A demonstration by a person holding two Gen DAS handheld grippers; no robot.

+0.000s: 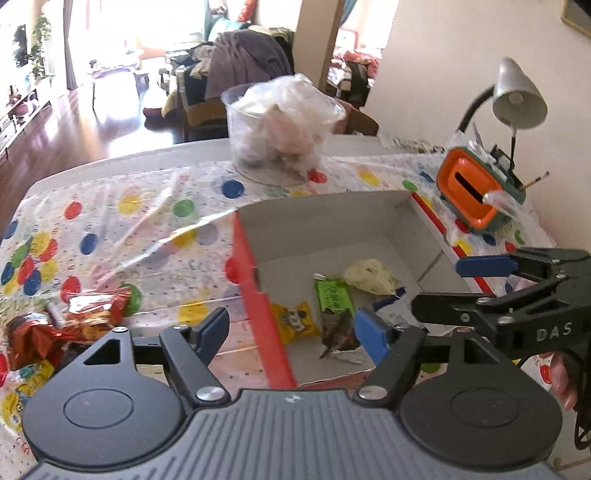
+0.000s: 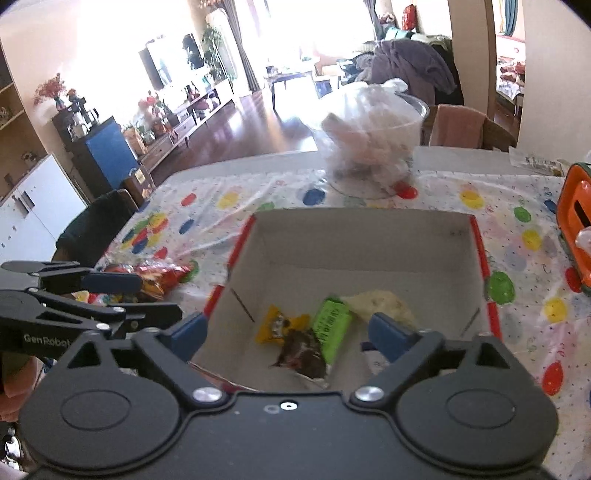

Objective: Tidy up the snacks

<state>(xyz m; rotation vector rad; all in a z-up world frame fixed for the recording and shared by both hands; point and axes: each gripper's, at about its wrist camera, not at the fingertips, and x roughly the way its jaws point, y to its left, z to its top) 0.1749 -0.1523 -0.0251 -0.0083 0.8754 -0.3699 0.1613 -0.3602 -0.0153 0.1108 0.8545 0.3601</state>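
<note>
Right now I have both tongs, left (image 1: 291, 326) and right (image 2: 286, 334), spread wide and empty over the cardboard box (image 2: 354, 236). Green (image 2: 330, 325), yellow (image 2: 277, 325) and brown (image 2: 303, 354) snack packets lie inside it.

Bright window (image 2: 295, 22) at 12 o'clock, glossy dark floor (image 2: 255, 129) below it, white cabinet (image 2: 40, 206) at 9 o'clock, cream wall (image 1: 443, 74) at 2 o'clock
</note>
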